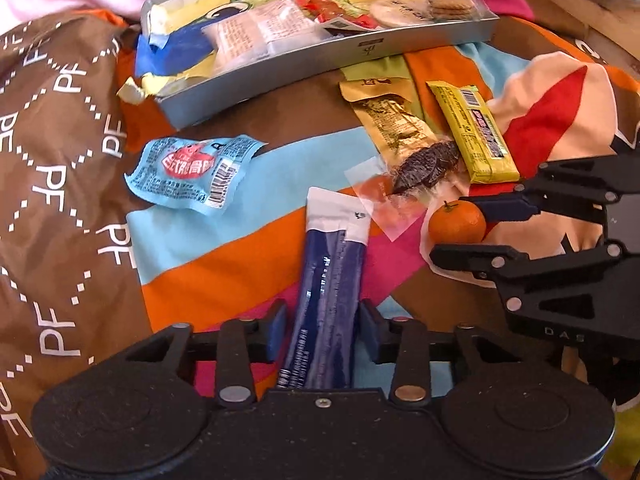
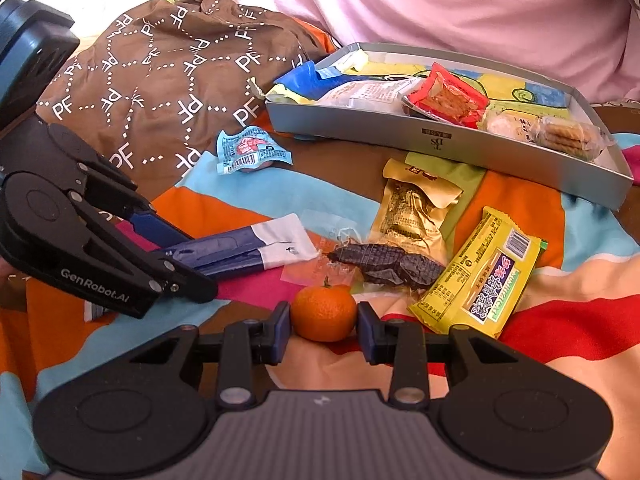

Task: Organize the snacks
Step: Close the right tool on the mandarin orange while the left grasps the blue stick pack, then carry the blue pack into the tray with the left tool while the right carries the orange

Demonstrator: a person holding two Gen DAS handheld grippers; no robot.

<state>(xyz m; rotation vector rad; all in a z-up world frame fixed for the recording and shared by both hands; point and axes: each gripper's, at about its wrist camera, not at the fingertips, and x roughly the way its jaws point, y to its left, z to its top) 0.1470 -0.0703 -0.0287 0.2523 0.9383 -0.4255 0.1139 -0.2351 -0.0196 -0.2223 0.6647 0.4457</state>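
— What's going on over there on the bed?

— The person is sorting snacks into the grey tray (image 2: 472, 148). A red packet (image 2: 444, 98), a white packet (image 2: 360, 94) and some biscuits (image 2: 568, 136) are already lying in it; the rest are still lying loose on the striped blanket (image 2: 224, 204), just in front of the tray, within reach of both tools.

— And the left tool (image 1: 324, 330)?

— It's straddling the blue-and-white stick pack (image 1: 330, 276). The pack is running lengthwise between the fingers, white end pointing toward the tray. The fingers are standing just beside its edges, half open; I can't tell whether they're pressing yet, so I'd call it unclenched for now.

— The right tool (image 2: 324, 330)?

— It's bracketing the mandarin (image 2: 323, 312), one pad at each side, roughly at its widest part. The pads look to be touching the peel or nearly so, but no squeeze is showing, and the fruit is resting on the blanket.

— Why grab round the middle?

— My guess: a round fruit slips out if held off-centre.

— What's left?

— The light blue packet (image 1: 192, 170), the gold packet (image 1: 384, 120), the yellow bar (image 1: 476, 132) and the dark snack in clear wrap (image 1: 424, 166).
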